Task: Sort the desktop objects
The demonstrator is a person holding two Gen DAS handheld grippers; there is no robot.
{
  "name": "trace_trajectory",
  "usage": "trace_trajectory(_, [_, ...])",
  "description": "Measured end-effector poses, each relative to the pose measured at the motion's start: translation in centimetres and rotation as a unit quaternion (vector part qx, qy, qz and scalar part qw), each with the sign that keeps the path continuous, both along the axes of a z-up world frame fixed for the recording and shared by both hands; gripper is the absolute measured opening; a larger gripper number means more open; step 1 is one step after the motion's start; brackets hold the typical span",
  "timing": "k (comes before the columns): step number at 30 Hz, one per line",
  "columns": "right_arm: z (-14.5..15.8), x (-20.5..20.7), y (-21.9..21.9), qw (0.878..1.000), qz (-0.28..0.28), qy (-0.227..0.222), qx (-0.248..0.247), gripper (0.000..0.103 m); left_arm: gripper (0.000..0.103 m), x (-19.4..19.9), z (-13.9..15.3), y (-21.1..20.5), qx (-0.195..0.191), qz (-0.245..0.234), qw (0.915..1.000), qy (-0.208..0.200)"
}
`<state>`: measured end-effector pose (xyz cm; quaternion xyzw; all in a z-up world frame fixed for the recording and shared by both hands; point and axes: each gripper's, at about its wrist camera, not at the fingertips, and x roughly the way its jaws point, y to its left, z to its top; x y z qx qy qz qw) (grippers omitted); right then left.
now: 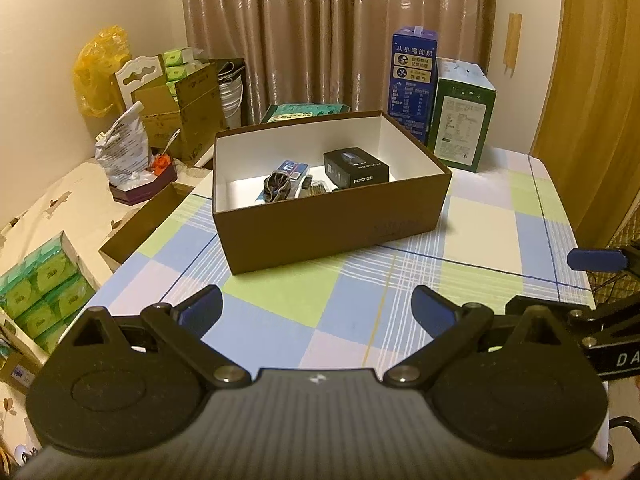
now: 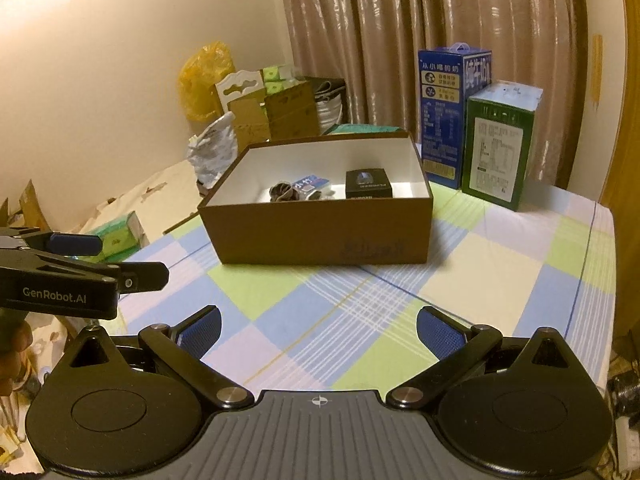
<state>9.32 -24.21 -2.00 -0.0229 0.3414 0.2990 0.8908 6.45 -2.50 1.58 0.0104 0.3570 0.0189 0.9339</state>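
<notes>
Two grippers hover low over the near edge of the counter (image 2: 520, 256), side by side: the left gripper (image 1: 317, 307) and the right gripper (image 2: 318, 328), each with a pair of blue, dimple-textured pads on black linkage arms, both spread wide and holding nothing. Checked cloth in pale blue, green, lilac and cream squares covers the counter, smooth and flat. Farther back, near its middle, sits one brown cardboard box (image 1: 340, 220), rectangular, lidless, white inside. Its contents are the sorted things: one small black carton printed FLYCO (image 1: 356, 168) toward the right, one crumpled dark grey scrunchie (image 1: 277, 186) toward the left, one blue-and-white packet (image 1: 294, 169) just behind the scrunchie, and some small dark bits between them that I cannot make out. Behind the box, at the counter's far right corner, two tall cartons stand upright and touching: a blue milk carton (image 1: 412, 80) with a handle on top and a shorter green carton (image 1: 462, 128). Shiny tan curtains (image 2: 440, 32) hang in folds behind. Off to the left lies a heap of cardboard boxes, green tissue packs (image 1: 40, 288) and one yellow plastic bag (image 1: 100, 68).
</notes>
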Motion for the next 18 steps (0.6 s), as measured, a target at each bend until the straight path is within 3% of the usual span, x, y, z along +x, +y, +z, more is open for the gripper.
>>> trace_trajectory(18, [-1.1, -1.6, -0.8, 1.0, 0.008, 0.015, -0.007, 0.101, 0.099, -1.9, -1.2, -0.8, 0.001, 0.016, 0.9998, 0.015])
